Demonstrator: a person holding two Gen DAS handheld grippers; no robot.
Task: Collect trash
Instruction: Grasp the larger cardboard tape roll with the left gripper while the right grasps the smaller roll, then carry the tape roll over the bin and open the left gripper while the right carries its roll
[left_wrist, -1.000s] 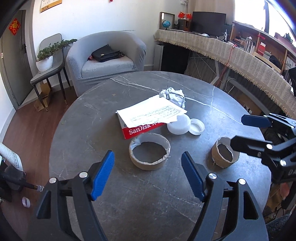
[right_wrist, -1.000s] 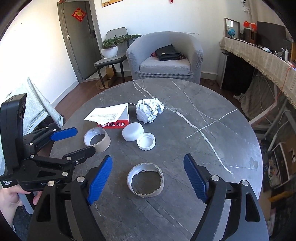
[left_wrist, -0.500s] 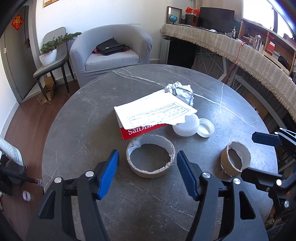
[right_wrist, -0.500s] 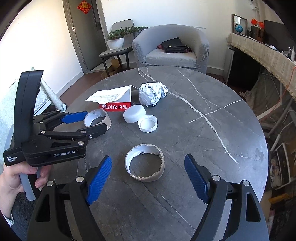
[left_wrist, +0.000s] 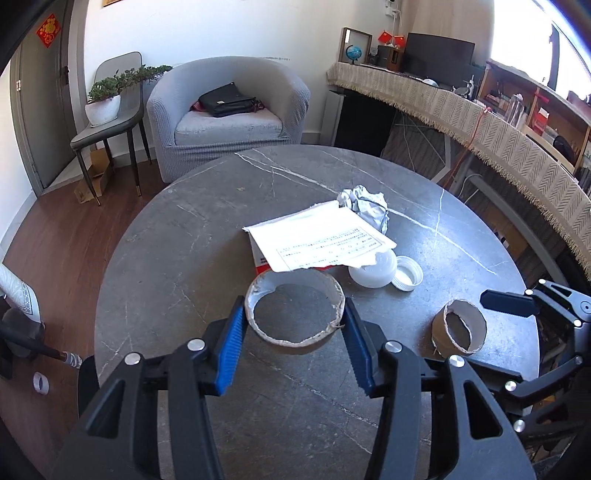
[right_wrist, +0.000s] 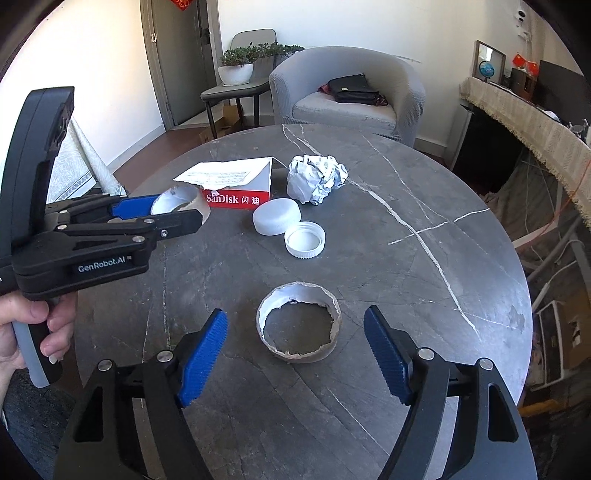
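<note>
Tilting steeply down over the near edge of the round grey desk (left_wrist: 177, 236), both tongs point at cardboard rings. The left tongs (left_wrist: 293, 341) are closing around the left ring (left_wrist: 295, 317); its blue pads (left_wrist: 231, 349) sit right at the ring's two sides, but whether they already press on it cannot be told. In the right view these tongs reach in level from the left edge, gripped by a hand (right_wrist: 26, 332) wrapped round the handle, thumb on top.

The right tongs (right_wrist: 295, 352) stand wide and are closing, with the right ring (right_wrist: 298, 323) on the desk between the pads (right_wrist: 201, 356) and clear gaps on both sides. Both rings are torn along their rims and stand on end, well apart from each other.

Just beyond the left ring lies a red and white box (right_wrist: 243, 192) with a torn printed sheet (left_wrist: 321, 238) draped over its top; the sheet's near edge overhangs that ring's far rim. Right of the box are a white lid (right_wrist: 275, 219) and a ribbed white cap (right_wrist: 305, 239), touching. A crumpled paper ball (right_wrist: 316, 177) sits farther back. Nothing lies between the right tongs and their ring. Behind the desk stand a grey armchair (left_wrist: 229, 110) holding a black bag (left_wrist: 225, 99), and a chair with a potted plant (left_wrist: 107, 96).
</note>
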